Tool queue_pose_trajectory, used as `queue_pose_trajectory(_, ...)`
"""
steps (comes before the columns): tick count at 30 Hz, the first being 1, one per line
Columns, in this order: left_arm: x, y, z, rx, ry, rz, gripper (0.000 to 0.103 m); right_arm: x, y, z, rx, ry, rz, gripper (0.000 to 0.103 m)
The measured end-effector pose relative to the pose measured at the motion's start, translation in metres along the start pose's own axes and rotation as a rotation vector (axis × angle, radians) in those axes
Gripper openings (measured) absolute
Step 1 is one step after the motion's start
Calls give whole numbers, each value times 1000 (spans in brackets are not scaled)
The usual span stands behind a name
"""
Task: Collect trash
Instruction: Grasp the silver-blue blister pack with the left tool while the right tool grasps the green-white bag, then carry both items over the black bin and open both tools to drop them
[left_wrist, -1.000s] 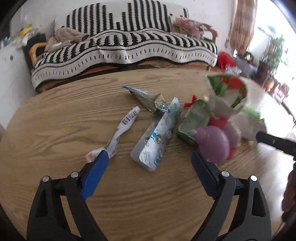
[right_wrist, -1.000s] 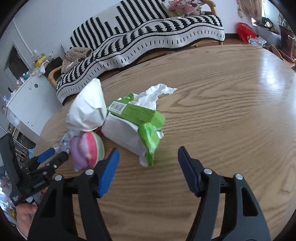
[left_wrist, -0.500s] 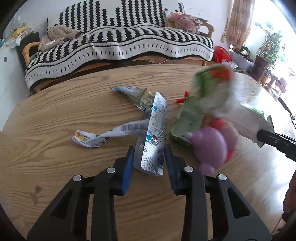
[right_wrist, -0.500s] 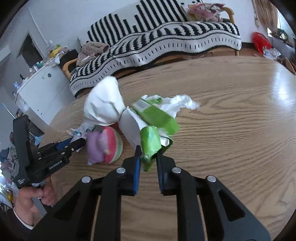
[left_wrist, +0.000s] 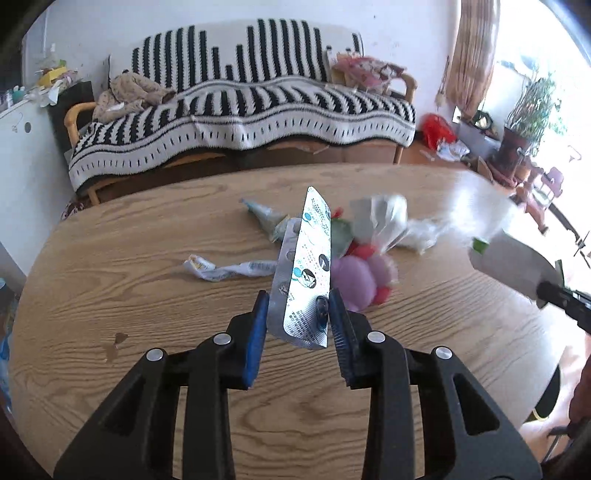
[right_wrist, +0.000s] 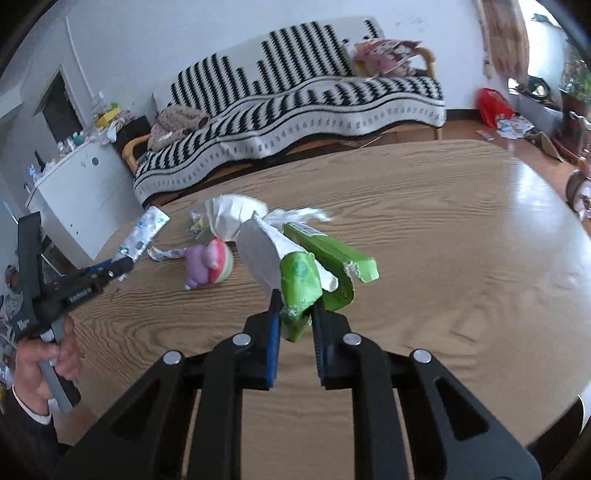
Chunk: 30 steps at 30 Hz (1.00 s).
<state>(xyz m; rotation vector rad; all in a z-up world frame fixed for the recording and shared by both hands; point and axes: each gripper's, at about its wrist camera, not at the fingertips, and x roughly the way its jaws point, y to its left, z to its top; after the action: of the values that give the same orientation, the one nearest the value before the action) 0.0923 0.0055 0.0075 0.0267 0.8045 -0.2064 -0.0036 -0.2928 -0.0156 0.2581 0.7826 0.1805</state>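
Left wrist view: the left gripper (left_wrist: 297, 317) has its jaws clenched on the near end of a blister pack (left_wrist: 306, 275), which stands up off the tabletop (left_wrist: 147, 295), clear of the wood. The grip sits low on a stiff, slippery foil strip, so I judge it best to keep the squeeze firm and carry it without swinging, lest it pivot or slide out. On the tabletop behind it lie a twisted wrapper (left_wrist: 229, 267), a cone-shaped wrapper (left_wrist: 267, 218), a clear bag (left_wrist: 384, 218) and a pink-and-purple toy (left_wrist: 360, 278). The bag and the right side of the picture are smeared, and what lies under the bag is hard to tell. No bin shows.

Right wrist view: the right gripper (right_wrist: 295, 314) has its jaws clamped on the crumpled lower end of a green packet (right_wrist: 306, 277), which is lifted off the tabletop with white paper (right_wrist: 264, 254) and a torn flap hanging from it. Only a small pinch holds a loose bundle, so a level, steady carry seems wise; the paper may drop away. At left, a hand (right_wrist: 44, 363) holds the other gripper with the pack. The packet's far side and print cannot be read, and where the trash goes is out of sight.
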Motion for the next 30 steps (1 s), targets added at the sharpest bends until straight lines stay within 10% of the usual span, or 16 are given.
queue_pose_trajectory(13,-12,-171,-8,144,-12,-233,32,-149,-124,-67,143,-110,-256,16)
queue_pose_trajectory(30,-27,-435,-119,532,64,-610,32,-271,-274,-189,450,-81,-643,16)
